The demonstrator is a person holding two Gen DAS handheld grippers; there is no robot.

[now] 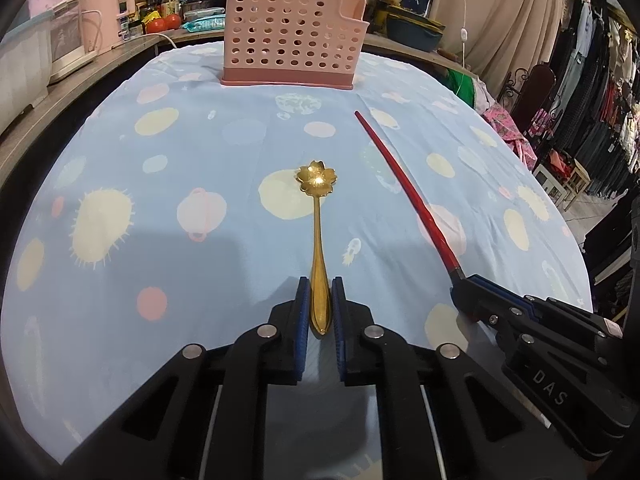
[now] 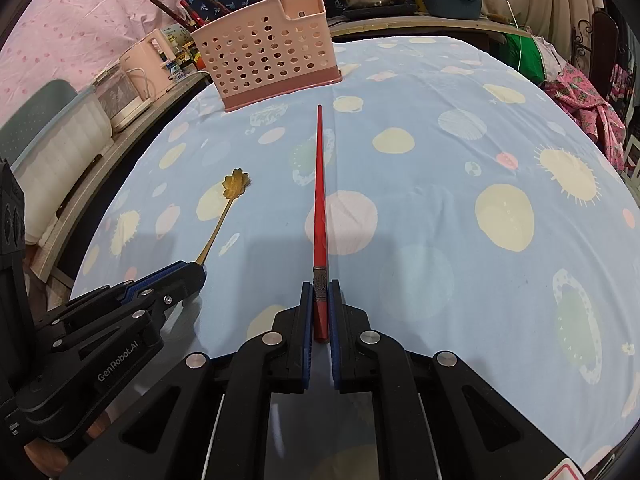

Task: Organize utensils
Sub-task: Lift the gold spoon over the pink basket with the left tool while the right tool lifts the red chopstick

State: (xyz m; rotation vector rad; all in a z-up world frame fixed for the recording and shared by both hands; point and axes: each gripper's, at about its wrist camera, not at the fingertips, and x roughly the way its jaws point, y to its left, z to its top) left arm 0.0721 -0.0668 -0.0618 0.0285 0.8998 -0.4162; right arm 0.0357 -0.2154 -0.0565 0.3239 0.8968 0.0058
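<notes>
From my left wrist camera, my left gripper (image 1: 320, 292) is clamped on the handle end of a gold spoon (image 1: 318, 240), its 2 blue-padded fingers (image 1: 302, 320) pressing the handle from either side. The spoon points straight ahead, its flower-shaped bowl lying over a pale yellow spot on the blue patterned tablecloth (image 1: 180, 160). Far ahead, near the table's far edge, stands the pink perforated utensil holder (image 1: 294, 40), upright and well apart from the spoon. To the right, my right gripper (image 1: 466, 284) grips the thick end of a red chopstick (image 1: 404, 184), which slants away toward the holder, tip short of it.

From my right wrist camera, my right gripper (image 2: 321, 292) is closed on the red chopstick (image 2: 320, 200) near its dark patterned band, the butt end sitting between the 2 pads. The chopstick runs straight forward, its tip near the front of the utensil holder (image 2: 268, 52) but not touching. At left, my left gripper (image 2: 196, 270) holds the gold spoon (image 2: 226, 204), the bowl angled up and away. A pink kettle (image 2: 148, 64) sits on the counter beyond the tablecloth (image 2: 440, 140).
</notes>
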